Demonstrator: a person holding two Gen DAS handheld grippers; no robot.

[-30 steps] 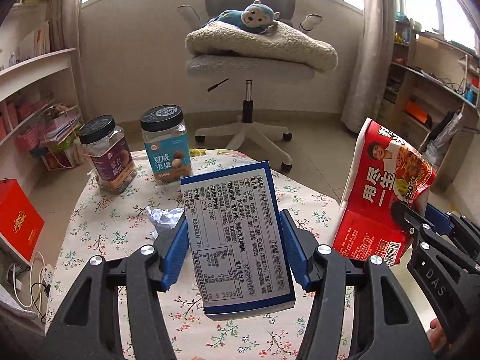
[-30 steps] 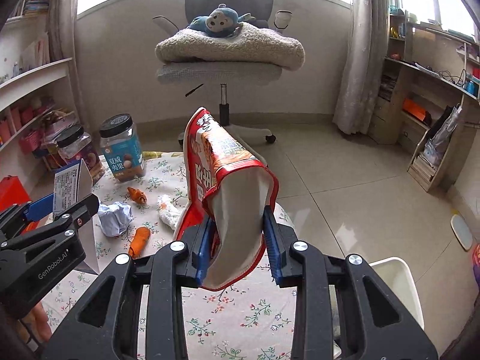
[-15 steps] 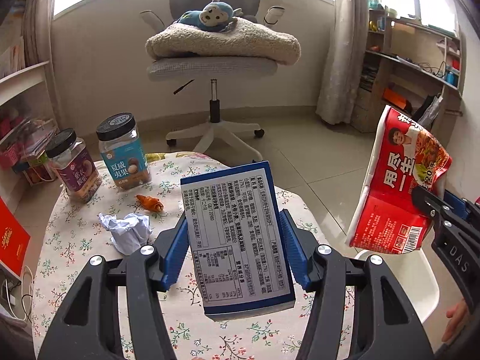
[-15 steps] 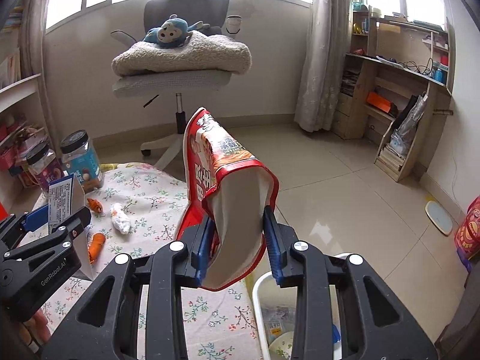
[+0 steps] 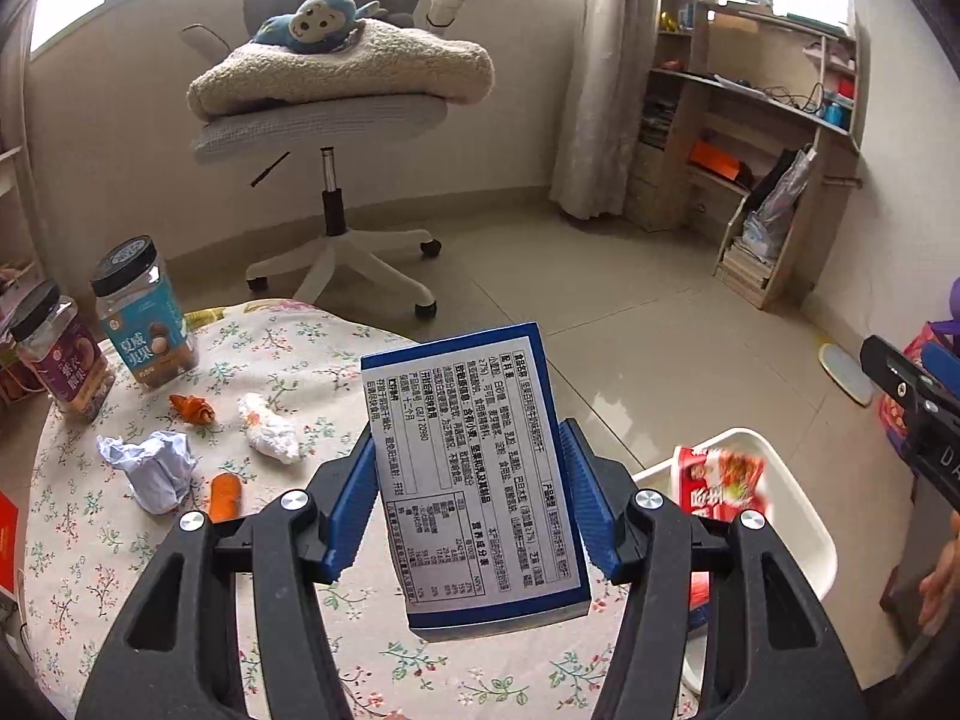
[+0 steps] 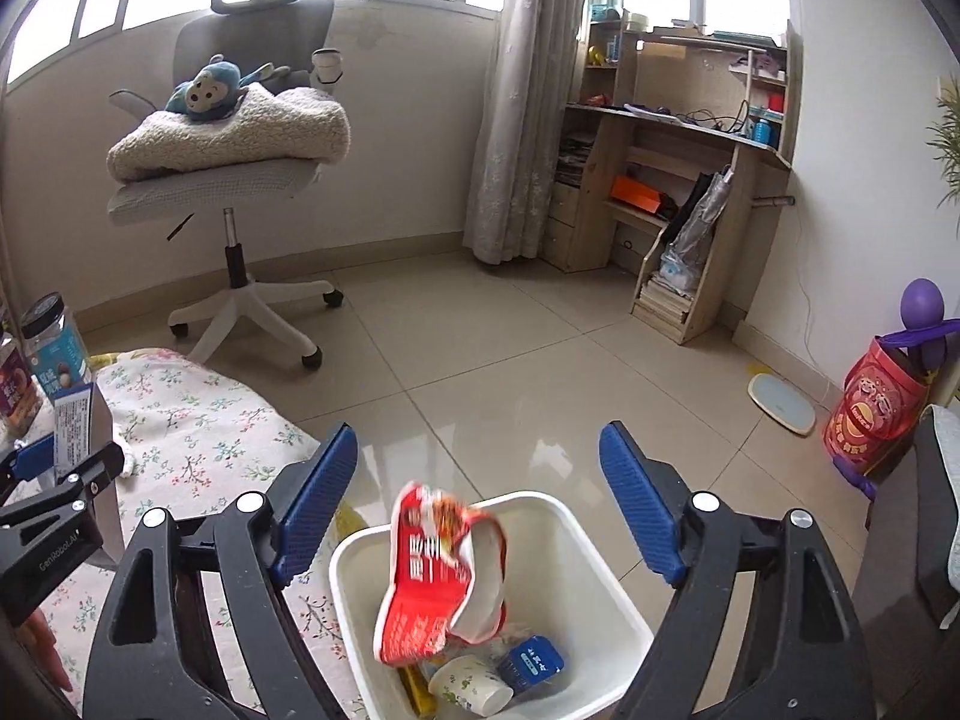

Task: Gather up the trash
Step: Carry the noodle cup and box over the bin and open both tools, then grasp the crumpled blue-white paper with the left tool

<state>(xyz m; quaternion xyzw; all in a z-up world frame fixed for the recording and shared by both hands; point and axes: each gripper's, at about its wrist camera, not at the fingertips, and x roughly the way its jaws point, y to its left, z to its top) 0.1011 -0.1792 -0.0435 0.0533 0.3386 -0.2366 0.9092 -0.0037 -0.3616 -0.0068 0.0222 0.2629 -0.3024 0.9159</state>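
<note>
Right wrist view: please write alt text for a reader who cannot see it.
The right gripper hangs with jaws wide open above a white trash bin, and a red snack bag drops into it. A paper cup and a small blue box lie inside.

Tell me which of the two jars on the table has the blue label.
The jar with the blue label is the farther, taller-looking one, nearer the office chair. The other jar, at the left edge of the table, has a purple label.
</note>
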